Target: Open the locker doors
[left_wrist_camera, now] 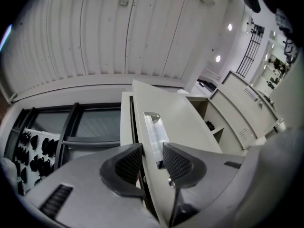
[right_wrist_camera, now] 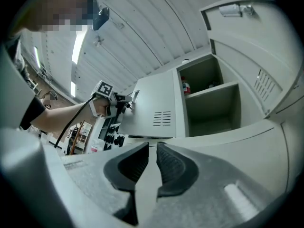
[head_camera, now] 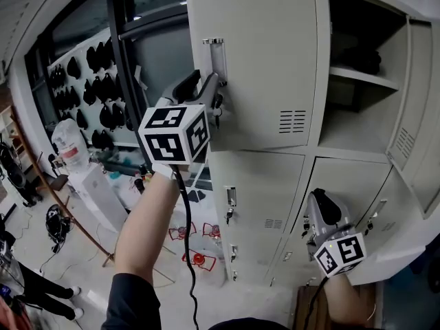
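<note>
- gripping the free edge of the upper locker door (head_camera: 261,60), the left tool (head_camera: 210,84) is clenched on it by the lower end of the handle (head_camera: 215,57), one pad on each face.
- that door stands swung out at 12 o'clock in the head view, with its vent slots (head_camera: 292,121) at 3 o'clock from the left tool.
- the opened compartment (head_camera: 364,115) lies at 2 o'clock, a shelf (head_camera: 364,78) across it and a dark thing (head_camera: 361,59) on the shelf.
- the right tool (head_camera: 317,198) sits at 5 o'clock, clenched on the thin edge of a lower locker door (head_camera: 344,184); the right gripper view shows that edge between its pads.
- a cable (head_camera: 187,239) hangs from the left tool toward 6 o'clock.
</note>
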Motion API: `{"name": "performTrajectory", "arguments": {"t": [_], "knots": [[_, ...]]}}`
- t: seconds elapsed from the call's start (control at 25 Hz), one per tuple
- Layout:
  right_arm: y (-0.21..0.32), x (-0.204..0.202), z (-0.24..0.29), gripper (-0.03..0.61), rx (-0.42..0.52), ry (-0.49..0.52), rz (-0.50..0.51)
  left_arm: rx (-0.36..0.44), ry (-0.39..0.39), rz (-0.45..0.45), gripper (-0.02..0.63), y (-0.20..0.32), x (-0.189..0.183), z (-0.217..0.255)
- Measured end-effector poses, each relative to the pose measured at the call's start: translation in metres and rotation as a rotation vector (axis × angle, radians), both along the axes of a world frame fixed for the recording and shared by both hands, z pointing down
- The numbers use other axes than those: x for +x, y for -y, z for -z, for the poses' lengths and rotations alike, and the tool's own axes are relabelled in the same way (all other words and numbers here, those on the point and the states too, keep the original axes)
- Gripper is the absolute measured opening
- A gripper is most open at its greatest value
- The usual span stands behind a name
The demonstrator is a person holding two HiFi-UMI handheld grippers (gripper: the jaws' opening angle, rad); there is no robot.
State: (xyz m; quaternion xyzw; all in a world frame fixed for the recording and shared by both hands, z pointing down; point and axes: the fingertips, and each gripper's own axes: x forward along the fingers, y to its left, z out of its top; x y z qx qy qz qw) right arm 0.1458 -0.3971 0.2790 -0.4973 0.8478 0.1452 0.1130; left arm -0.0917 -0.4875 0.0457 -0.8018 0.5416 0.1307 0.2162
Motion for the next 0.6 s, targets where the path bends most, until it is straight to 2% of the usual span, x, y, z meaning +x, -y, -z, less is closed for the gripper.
{"name": "performTrajectory", "arguments": {"t": [0.12,0.2,0.28,0.36,0.48,0.6], "knots": [[0.002,-0.029,-0.001,0.044,-0.006,-0.007,0.054,0.051,0.011,-0.056,0.135,-0.030,0.001,0.000],[-0.001,-0.043,0.000,0.044,-0.001,-0.012,0.081,0.058,-0.037,-0.114,0.135,-0.046,-0.005,-0.004],[-0.002,-0.052,-0.001,0.044,-0.001,-0.012,0.099,0.046,-0.078,-0.201,0.138,-0.060,-0.008,-0.013],[-0.001,-0.056,-0.003,0.044,-0.007,-0.006,0.104,0.029,-0.075,-0.287,0.138,-0.076,-0.005,-0.027],[-0.002,-0.054,-0.004,0.044,-0.016,0.009,0.095,-0.011,-0.054,-0.349,0.138,-0.095,0.000,-0.048],[-0.006,-0.050,-0.003,0.044,-0.017,0.023,0.081,-0.066,-0.052,-0.412,0.174,-0.101,0.002,-0.072]]}}
